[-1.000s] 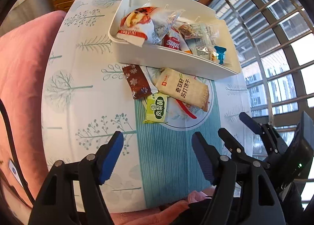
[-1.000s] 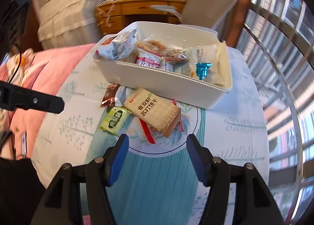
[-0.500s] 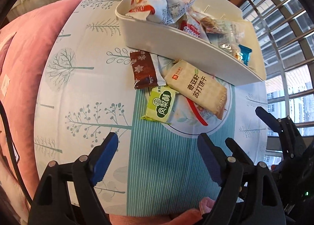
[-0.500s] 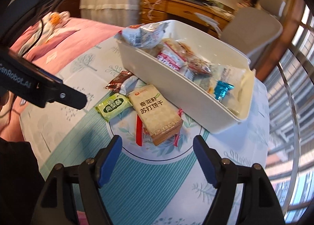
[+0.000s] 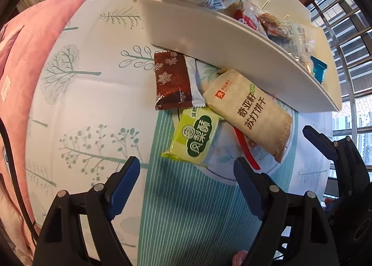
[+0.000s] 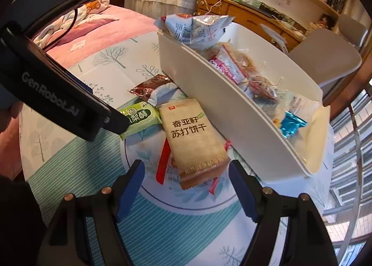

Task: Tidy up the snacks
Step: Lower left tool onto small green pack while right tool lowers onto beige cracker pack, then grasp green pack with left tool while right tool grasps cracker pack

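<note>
A white bin [image 5: 209,33] [image 6: 232,108] holding several snack packs stands on the tree-patterned tablecloth [image 5: 93,103]. In front of it lie a brown snowflake pack [image 5: 171,80] [image 6: 148,87], a green pack [image 5: 195,137] [image 6: 139,117] and a beige cracker pack [image 5: 251,112] [image 6: 193,140] resting on a red-edged wrapper [image 6: 162,161]. My left gripper [image 5: 187,168] hangs open just short of the green pack, nothing between its fingers. My right gripper [image 6: 186,170] is open at the near end of the cracker pack, not pressing it. The left gripper's body [image 6: 58,103] hides part of the green pack in the right wrist view.
A pink bed [image 6: 100,31] lies left of the table. A wooden desk [image 6: 244,12] and a grey chair [image 6: 325,57] stand behind the bin. Window bars [image 5: 344,22] run along the right side. The right gripper's fingers [image 5: 318,142] show at the right in the left wrist view.
Both grippers have come down closer to the loose packs and their jaws stand wider than a second ago. The right gripper rolled, so the bin now sits slanted.
</note>
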`<state>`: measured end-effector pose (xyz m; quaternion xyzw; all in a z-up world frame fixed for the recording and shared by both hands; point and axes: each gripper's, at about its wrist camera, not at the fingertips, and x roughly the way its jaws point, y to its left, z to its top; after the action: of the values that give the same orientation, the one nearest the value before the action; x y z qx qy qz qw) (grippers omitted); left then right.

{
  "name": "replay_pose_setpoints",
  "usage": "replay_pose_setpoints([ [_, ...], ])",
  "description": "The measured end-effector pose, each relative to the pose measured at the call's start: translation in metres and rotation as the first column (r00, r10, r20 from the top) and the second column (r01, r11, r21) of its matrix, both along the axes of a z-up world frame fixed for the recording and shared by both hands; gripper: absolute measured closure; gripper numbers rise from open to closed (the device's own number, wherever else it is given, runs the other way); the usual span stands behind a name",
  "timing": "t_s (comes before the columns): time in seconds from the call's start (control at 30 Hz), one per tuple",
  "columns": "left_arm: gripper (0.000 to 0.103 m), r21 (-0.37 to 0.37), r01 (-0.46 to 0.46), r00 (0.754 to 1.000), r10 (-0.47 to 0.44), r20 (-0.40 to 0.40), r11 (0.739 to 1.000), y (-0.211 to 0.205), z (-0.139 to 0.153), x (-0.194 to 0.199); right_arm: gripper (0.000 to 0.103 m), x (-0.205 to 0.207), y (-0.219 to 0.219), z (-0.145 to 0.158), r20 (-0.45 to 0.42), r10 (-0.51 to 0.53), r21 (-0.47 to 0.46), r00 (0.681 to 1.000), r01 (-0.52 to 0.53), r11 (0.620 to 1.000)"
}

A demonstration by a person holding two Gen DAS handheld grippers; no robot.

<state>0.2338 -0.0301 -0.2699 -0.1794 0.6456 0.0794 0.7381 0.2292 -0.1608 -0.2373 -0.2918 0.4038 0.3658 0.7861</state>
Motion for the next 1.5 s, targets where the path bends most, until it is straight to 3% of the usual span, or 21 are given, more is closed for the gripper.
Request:
replay_pose_setpoints([
  [0.3, 0.022, -0.001, 0.013, 1.000, -0.013, -0.013, 1.000, 0.003, -0.024, 0.024, 0.028, 0.017, 0.007, -0.015, 0.000, 0.023, -0.002, 1.000, -0.023, 1.000],
  [0.67, 0.038, 0.011, 0.023, 0.999, -0.023, -0.038, 1.000, 0.005, -0.039, 0.056, 0.028, 0.038, 0.011, -0.030, -0.035, 0.025, -0.011, 0.999, -0.025, 1.000],
  [0.9, 0.062, 0.023, 0.022, 0.999, -0.021, -0.038, 0.999, 0.007, -0.036, 0.070, 0.032, 0.046, 0.013, -0.030, -0.073, 0.020, 0.018, 0.997, -0.019, 1.000],
  [1.03, 0.067, 0.018, 0.013, 0.999, -0.012, -0.040, 1.000, 0.005, -0.036, 0.074, 0.035, 0.046, 0.013, -0.030, -0.082, 0.023, 0.020, 0.996, -0.021, 1.000],
  [1.5, 0.067, 0.030, -0.025, 0.999, 0.026, -0.044, 0.999, 0.003, -0.020, 0.027, 0.045, 0.034, 0.005, -0.021, -0.135, 0.008, 0.021, 0.991, -0.005, 1.000],
])
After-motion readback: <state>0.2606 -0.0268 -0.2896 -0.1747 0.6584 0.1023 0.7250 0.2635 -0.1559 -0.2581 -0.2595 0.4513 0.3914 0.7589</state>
